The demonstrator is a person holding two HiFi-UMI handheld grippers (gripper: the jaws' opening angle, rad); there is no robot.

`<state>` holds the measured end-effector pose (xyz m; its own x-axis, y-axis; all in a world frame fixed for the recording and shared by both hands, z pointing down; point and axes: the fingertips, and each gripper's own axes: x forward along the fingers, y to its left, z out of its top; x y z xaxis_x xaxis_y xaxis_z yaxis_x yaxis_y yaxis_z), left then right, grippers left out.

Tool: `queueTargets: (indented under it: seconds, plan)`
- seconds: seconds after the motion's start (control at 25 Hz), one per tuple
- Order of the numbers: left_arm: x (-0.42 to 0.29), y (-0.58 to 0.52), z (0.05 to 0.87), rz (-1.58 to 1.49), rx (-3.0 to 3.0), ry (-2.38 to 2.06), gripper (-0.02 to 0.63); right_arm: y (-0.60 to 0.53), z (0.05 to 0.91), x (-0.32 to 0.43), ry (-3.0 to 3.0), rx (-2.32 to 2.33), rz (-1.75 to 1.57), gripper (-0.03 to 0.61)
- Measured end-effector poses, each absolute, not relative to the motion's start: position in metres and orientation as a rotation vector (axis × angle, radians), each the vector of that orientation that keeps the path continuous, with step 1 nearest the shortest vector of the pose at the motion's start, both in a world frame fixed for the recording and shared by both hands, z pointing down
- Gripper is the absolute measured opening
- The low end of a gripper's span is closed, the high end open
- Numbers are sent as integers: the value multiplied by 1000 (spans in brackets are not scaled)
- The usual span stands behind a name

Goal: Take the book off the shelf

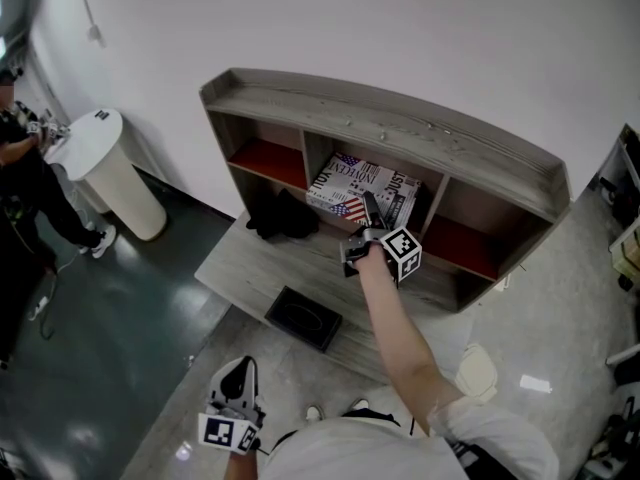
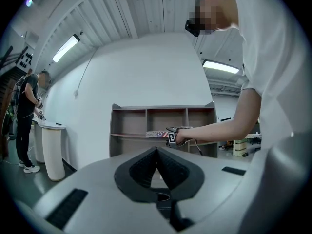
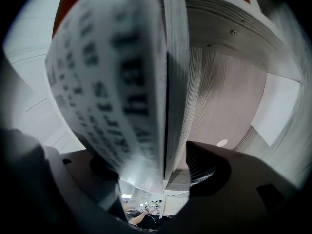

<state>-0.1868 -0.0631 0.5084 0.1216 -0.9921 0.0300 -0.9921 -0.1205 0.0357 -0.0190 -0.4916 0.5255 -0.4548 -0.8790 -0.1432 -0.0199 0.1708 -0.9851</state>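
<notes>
Right gripper (image 1: 371, 213): jaws closed down to the thickness of the book (image 1: 355, 180), gripping its near edge. Right gripper view shows the book (image 3: 112, 72) filling the gap between the jaws, page block against the right-hand pad. The other jaw is behind the printed cover.

Left gripper (image 1: 238, 373): held low by the person's body, well away from the shelf (image 1: 400, 118). In its own view the jaws meet at the tips (image 2: 157, 152) with nothing between them.

Book: in the middle compartment of the shelf, cover up (black lettering, flag print at the near corner). It lies roughly flat, long side across the compartment, near edge towards the person. The left gripper view sees it edge-on (image 2: 155, 134) at the level of the shelf board, at the front opening.

Shelf: grey wood, three compartments in a row, the two side ones with red back panels (image 1: 270, 160). A lower grey deck (image 1: 250, 263) runs out in front.
- black cloth bundle (image 1: 283, 216) at the mouth of the left compartment
- black box (image 1: 303, 318) on the deck's near edge

Room: white wall (image 1: 350, 18) behind and a dark glossy floor (image 1: 110, 318). A white pedestal (image 1: 112, 163) stands to the left, with a second person (image 1: 22, 168) beside it.
</notes>
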Motion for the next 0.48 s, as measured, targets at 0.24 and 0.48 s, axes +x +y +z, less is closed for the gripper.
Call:
queueTargets:
  seconds: [0.24, 0.48]
  plan:
    - [-192, -57, 513, -17, 2307, -2040, 17, -478, 526, -17, 1670, -834, -1371, 236]
    - [-196, -56, 515, -35, 2310, -2019, 17, -466, 527, -12, 1672, -801, -1366, 219]
